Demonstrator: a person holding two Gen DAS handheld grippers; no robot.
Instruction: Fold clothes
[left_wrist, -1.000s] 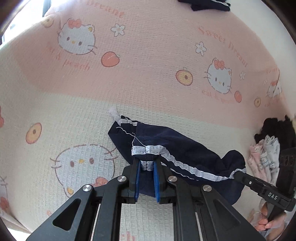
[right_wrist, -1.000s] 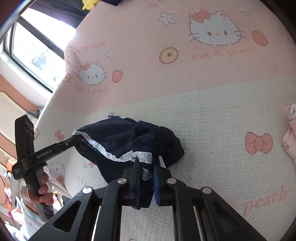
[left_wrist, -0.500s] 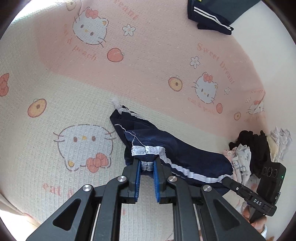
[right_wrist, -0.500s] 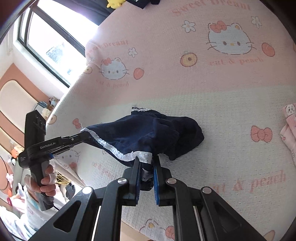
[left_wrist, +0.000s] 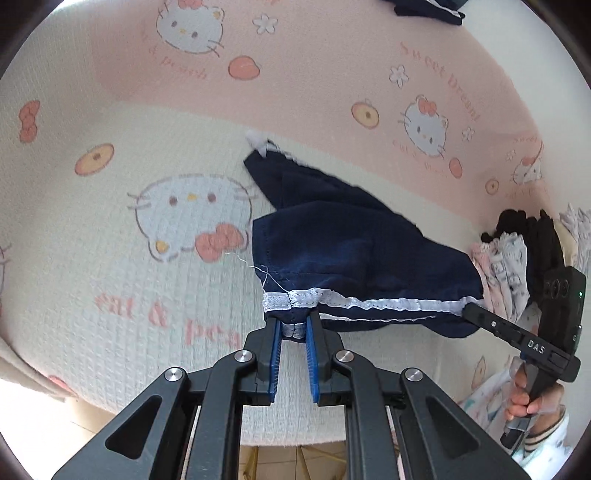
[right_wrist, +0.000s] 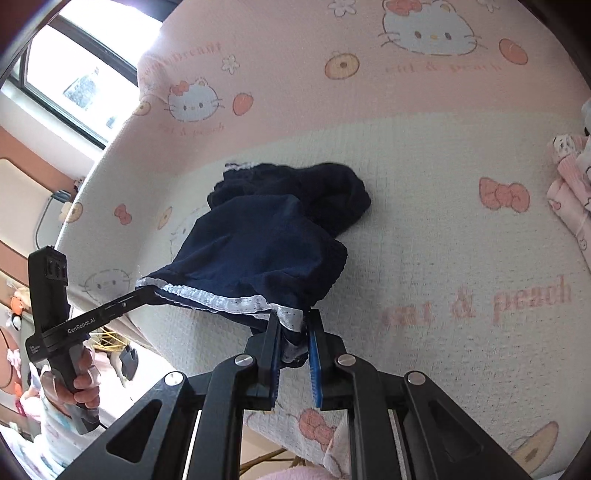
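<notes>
A navy garment (left_wrist: 343, 240) with a white lace hem is stretched above the cartoon-cat bedspread (left_wrist: 110, 229). My left gripper (left_wrist: 293, 328) is shut on one end of the lace hem. My right gripper (right_wrist: 293, 332) is shut on the other end, where the navy garment (right_wrist: 258, 247) hangs between the two tools. The far part of the cloth still rests crumpled on the bed. In the left wrist view the right gripper (left_wrist: 471, 308) comes in from the right, held by a hand. In the right wrist view the left gripper (right_wrist: 146, 293) comes in from the left.
A heap of pale printed and black clothes (left_wrist: 524, 254) lies at the right of the bed; pink folded items (right_wrist: 570, 188) show in the right wrist view. A dark garment (left_wrist: 428, 9) lies at the far edge. The bed's near edge and the floor (left_wrist: 288, 458) are below. A window (right_wrist: 74, 74) is at left.
Both grippers have pulled back toward the bed's near edge and lifted the hem. The garment is now stretched out and raised, with less of it bunched on the bed.
</notes>
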